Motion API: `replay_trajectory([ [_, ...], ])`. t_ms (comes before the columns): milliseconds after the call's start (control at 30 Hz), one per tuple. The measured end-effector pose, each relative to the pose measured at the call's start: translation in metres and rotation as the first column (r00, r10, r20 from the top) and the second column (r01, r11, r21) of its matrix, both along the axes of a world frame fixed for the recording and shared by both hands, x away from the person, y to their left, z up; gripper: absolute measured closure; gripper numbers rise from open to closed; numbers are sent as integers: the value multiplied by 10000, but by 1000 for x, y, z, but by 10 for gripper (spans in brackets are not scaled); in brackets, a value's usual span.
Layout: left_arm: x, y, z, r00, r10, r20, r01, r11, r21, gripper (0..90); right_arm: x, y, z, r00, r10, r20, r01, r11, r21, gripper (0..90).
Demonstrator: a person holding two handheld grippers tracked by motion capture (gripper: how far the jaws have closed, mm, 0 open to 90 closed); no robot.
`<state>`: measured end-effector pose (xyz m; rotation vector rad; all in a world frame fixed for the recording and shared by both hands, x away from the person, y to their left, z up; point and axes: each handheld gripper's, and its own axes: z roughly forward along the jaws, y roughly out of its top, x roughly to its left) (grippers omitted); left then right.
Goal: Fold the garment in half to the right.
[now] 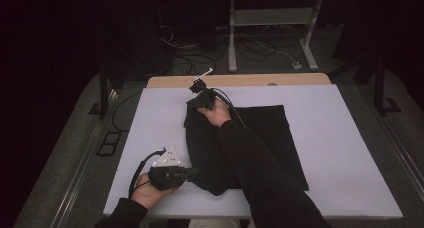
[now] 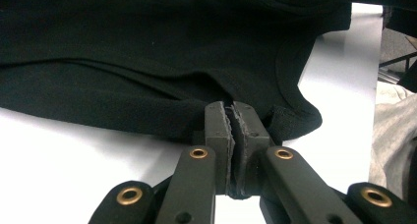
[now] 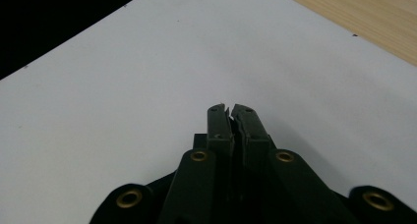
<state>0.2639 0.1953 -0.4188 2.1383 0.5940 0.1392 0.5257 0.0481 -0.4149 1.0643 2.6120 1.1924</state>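
Note:
A black garment lies spread on the white table top. My left gripper is at the garment's near left edge. In the left gripper view its jaws are shut on the hem of the black garment, and a fold in the cloth runs up from the tips. My right gripper is at the garment's far left corner, the forearm lying across the cloth. In the right gripper view that gripper is shut, with no cloth showing between the tips and bare white table ahead.
A wooden strip borders the table's far edge, and also appears as a wooden strip at the top right. Beyond it are a metal stand and cables on the floor. White surface lies to the garment's right and left.

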Motion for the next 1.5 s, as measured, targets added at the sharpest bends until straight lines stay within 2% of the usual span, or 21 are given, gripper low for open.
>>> replay_trajectory([
  [233,1,-4,4,9999,-104,66,104,9999,-111,848,-1,-13,11,10000,37,44,-38,9995,307,852],
  [600,4,-21,9,9984,-550,152,551,9985,-52,848,-5,-38,26,9997,-56,248,42,9984,559,852],
  [933,8,-36,18,9958,-854,327,860,9961,-174,848,-5,-63,35,9988,-330,374,300,9965,780,851],
  [1267,11,-47,21,9946,-966,380,979,9946,-348,848,-8,-80,43,9976,-442,539,398,9959,807,850],
  [1500,13,-61,25,9910,-1259,465,1277,9911,-375,849,-8,-93,48,9965,-576,603,518,9942,945,850],
])
